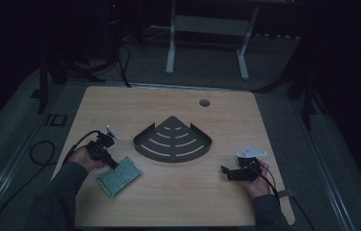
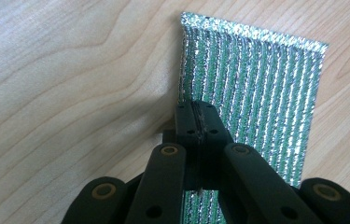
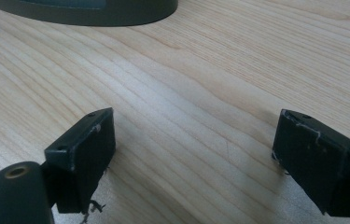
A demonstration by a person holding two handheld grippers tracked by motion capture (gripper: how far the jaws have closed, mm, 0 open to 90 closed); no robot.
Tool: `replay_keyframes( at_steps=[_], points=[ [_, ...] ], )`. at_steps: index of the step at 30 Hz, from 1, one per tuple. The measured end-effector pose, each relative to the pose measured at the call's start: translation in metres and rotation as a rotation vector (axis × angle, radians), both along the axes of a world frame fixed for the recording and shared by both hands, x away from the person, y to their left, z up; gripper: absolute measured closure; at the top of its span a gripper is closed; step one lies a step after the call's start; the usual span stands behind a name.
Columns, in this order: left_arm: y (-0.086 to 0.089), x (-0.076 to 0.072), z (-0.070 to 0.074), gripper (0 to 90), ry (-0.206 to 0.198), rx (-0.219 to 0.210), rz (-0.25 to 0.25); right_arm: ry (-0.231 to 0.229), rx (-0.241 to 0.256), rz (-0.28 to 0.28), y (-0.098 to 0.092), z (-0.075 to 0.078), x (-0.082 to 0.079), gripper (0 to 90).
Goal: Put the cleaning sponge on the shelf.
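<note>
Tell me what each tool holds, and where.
Left tool pinches the green scouring pad at its edge, pad lying on the table. Right tool holds nothing.

The high view looks forward and down over the whole surface [image 1: 178, 187]. Each tool view sits close above the same wood, looking along its own jaws.

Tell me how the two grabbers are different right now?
The left gripper has its jaws pressed together, pinching the edge of the shiny green pad; the right gripper has its jaws spread wide with nothing between them. The left gripper is over the pad; the right gripper is over bare table, near the dark corner shelf. Both are black and each is held in a hand.
</note>
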State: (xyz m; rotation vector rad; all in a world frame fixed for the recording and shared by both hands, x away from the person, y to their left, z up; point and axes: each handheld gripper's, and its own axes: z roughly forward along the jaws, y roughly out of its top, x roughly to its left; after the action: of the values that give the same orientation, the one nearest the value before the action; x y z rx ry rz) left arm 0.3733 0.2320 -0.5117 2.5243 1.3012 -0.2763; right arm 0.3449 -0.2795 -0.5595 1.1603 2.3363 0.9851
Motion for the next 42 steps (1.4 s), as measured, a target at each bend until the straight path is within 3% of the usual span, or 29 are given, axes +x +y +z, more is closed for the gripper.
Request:
replay_keyframes(
  at_steps=[12, 24, 32, 42],
  points=[
    [0.0, -0.004, 0.022, 90.0, -0.07, 0.01, 0.01, 0.0, 0.0, 0.0, 0.0, 0.0, 0.0, 12.7],
    [0.004, -0.003, 0.038, 90.0, -0.099, -0.01, 0.015, 0.0, 0.0, 0.0, 0.0, 0.0, 0.0, 12.7],
    [0.009, -0.002, 0.057, 90.0, -0.128, -0.015, 0.018, 0.0, 0.0, 0.0, 0.0, 0.0, 0.0, 12.7],
    [0.008, 0.007, 0.072, 90.0, -0.151, -0.037, 0.037, 0.0, 0.0, 0.0, 0.0, 0.0, 0.0, 12.7]
  ],
)
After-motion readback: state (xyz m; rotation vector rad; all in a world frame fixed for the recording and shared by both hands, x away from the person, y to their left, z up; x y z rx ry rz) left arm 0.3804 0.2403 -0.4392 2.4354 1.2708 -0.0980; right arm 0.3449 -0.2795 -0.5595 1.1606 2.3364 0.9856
